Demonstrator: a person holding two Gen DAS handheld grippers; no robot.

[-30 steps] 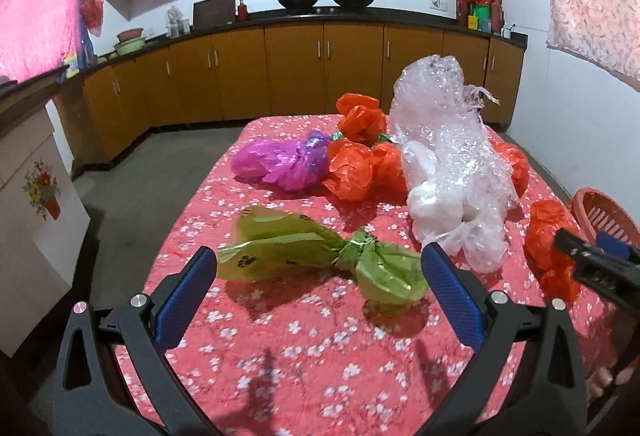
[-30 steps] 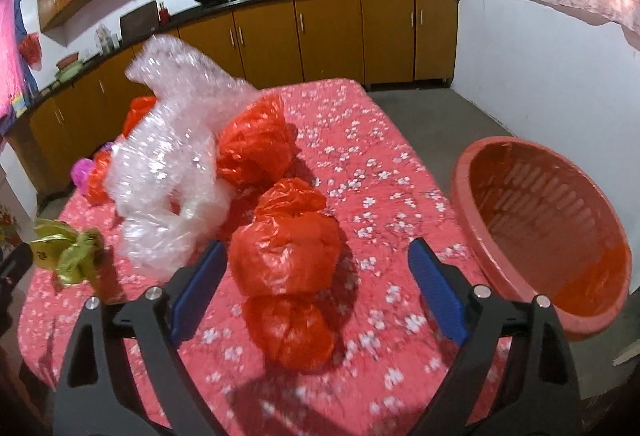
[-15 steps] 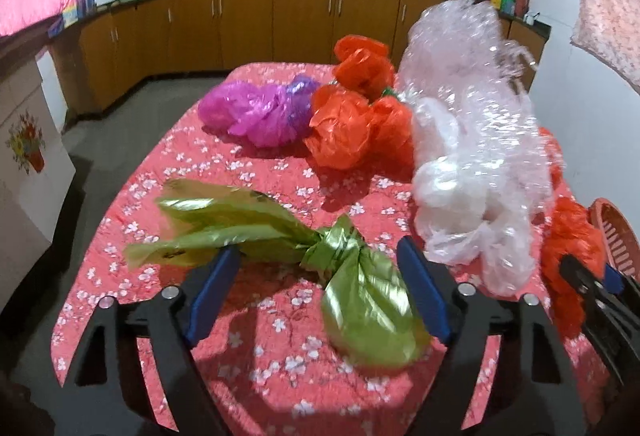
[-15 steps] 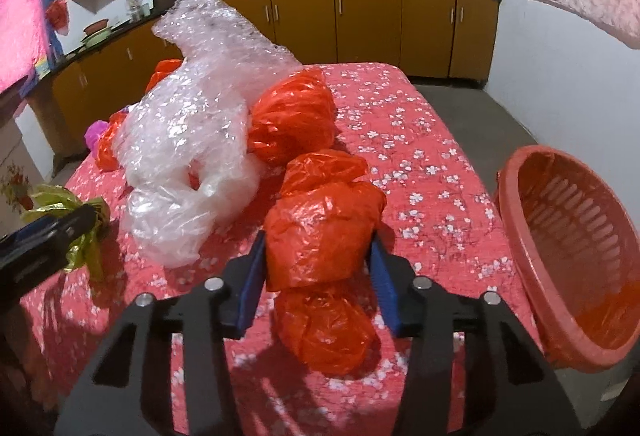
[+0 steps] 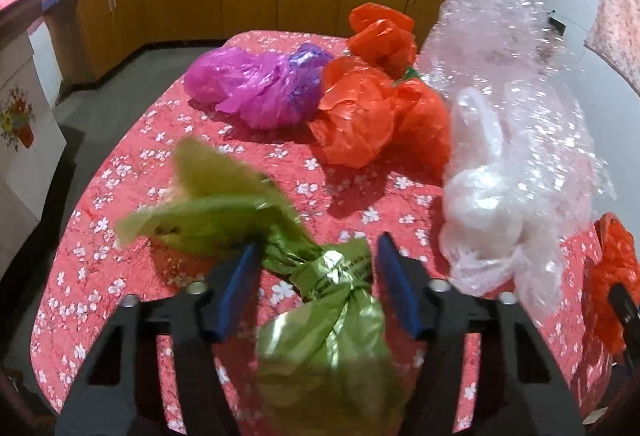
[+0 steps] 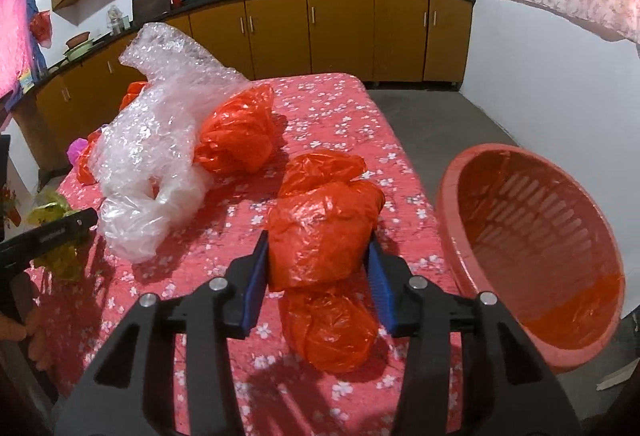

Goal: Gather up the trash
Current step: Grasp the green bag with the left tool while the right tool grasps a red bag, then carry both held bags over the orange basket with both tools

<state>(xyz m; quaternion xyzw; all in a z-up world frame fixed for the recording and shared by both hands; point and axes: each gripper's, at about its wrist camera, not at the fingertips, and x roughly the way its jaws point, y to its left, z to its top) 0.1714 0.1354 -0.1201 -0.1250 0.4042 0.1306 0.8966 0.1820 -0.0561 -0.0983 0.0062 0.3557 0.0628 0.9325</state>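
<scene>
The right gripper (image 6: pixel 318 278) is clamped on the upper lobe of a knotted orange bag (image 6: pixel 324 236); both blue pads press into the film. The bag's lower lobe rests on the floral tablecloth (image 6: pixel 348 116) at 6 o'clock of the jaws. The left gripper (image 5: pixel 316 286) straddles the knot of the green bag (image 5: pixel 324 320); its jaws stand partly apart, one pad touching the twisted neck and the other just beside it, so whether the grip is firm cannot be told.

Procedure, judged from this position: close the left jaws fully on the knot, not on the loose tail, before lifting. Lift the orange bag straight up until the lower lobe hangs free, then carry it toward the red basket (image 6: pixel 448 204).

Clearances: the basket sits past the table's right edge, at 3 o'clock of the right gripper, its mouth tilted toward the table. Open cloth lies between bag and edge. The bubble wrap (image 6: pixel 160 124) lies at 10 o'clock, near; avoid snagging it. The purple bag (image 5: pixel 256 88) and other orange bags (image 5: pixel 360 116) lie at 12 o'clock of the left gripper, well apart.
</scene>
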